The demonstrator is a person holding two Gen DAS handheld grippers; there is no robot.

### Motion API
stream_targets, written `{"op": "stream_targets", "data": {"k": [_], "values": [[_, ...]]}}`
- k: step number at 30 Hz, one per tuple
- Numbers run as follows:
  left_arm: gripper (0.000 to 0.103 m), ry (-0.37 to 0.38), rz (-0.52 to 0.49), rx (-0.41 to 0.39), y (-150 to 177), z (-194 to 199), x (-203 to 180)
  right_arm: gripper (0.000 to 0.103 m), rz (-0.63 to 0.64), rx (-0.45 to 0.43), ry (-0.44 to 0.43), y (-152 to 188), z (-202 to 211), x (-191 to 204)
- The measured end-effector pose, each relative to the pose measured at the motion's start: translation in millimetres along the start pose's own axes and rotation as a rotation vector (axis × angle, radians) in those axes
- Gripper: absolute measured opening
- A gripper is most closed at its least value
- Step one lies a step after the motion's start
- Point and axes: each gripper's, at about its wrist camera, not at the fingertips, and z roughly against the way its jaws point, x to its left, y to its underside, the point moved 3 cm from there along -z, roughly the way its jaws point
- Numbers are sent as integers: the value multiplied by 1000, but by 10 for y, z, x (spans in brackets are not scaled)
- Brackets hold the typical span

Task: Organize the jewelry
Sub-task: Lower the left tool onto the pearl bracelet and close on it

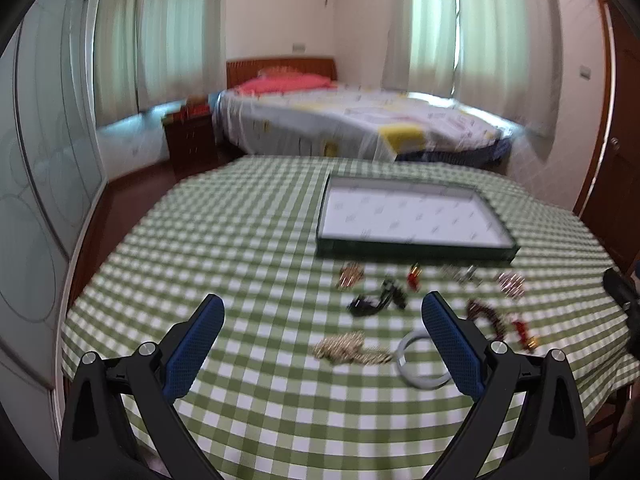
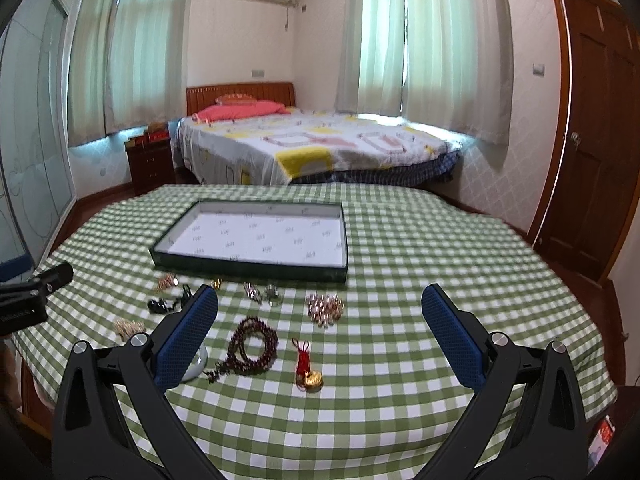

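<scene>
Hovering above the table [image 2: 400, 240], the right gripper [image 2: 320, 334] had its jaws spread wide and held nothing; the left gripper [image 1: 324, 338] was spread and empty too. The tray [image 2: 248, 266] sat bare in the upper middle of the right view, with the jewelry loose below it: beads [image 2: 252, 346] at centre, a red charm [image 2: 306, 364] just to their right, a gold cluster [image 2: 325, 306] above. Judging from this, the best start was probably the beads: come straight down, pinch one side of the loop, lift clear before crossing to the tray, so nothing drags the cloth
</scene>
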Motion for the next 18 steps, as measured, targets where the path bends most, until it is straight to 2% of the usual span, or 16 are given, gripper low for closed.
{"op": "stream_targets", "data": {"k": [5,12,14,15,18], "values": [[96,-9,0,100,209,-369,59,100,0,63,-14,130,-274,31],[95,-2,-30,163,302,-683,-10,100,1,148,-28,305,-617,48],[85,7,-39,184,329,-785,-20,100,-7,171,-33,345,-699,43],[69,16,-42,196,342,-842,-30,100,-10,179,-35,358,-730,42],[66,41,-43,235,398,-963,-25,100,-15,196,-38,391,-806,44]]}}
